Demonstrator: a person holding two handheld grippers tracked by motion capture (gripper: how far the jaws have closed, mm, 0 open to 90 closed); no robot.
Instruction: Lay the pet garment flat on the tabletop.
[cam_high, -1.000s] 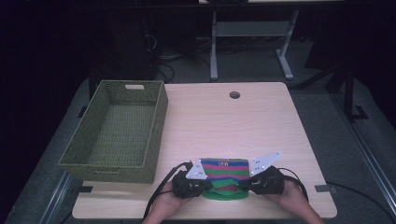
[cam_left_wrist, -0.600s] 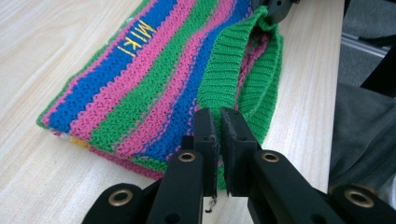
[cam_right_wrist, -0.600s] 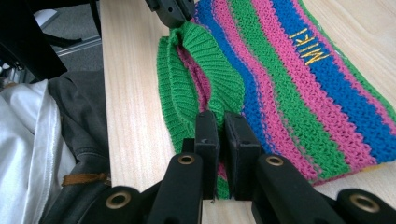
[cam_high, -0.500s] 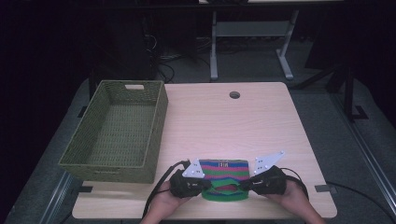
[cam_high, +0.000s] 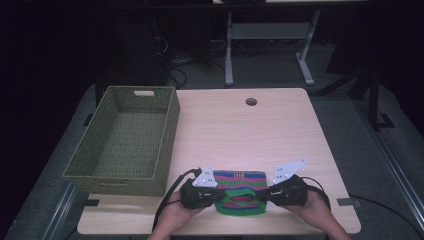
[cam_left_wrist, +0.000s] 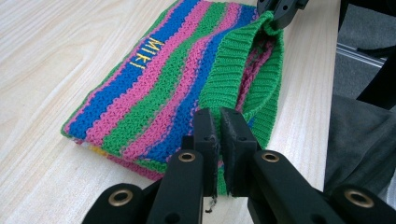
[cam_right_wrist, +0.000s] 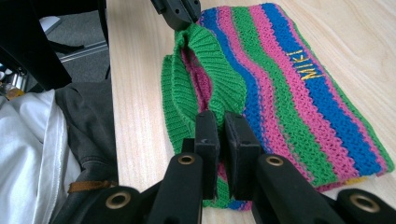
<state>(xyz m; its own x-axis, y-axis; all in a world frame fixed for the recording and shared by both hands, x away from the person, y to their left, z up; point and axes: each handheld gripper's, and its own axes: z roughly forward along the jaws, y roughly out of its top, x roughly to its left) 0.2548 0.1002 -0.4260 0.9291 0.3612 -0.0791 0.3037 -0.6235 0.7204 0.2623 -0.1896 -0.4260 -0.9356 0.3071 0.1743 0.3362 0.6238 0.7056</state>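
A striped knitted garment (cam_high: 241, 192) in green, pink and blue lies near the table's front edge, with yellow letters on one blue stripe (cam_left_wrist: 152, 51). Its green ribbed hem (cam_left_wrist: 233, 77) is lifted open. My left gripper (cam_high: 215, 196) is shut on the hem's left end, seen close in the left gripper view (cam_left_wrist: 219, 133). My right gripper (cam_high: 261, 195) is shut on the hem's right end (cam_right_wrist: 217, 135). Between the two grippers the hem gapes, showing the pink inside (cam_right_wrist: 198, 74).
A green woven basket (cam_high: 127, 142) stands at the table's left side, with nothing inside. A round cable hole (cam_high: 251, 102) sits near the far edge of the wooden table (cam_high: 235, 130). The person's dark clothing (cam_right_wrist: 88, 121) is just off the front edge.
Both grippers have shifted slightly toward the front edge with the hem held, and the hem's opening has widened a little.
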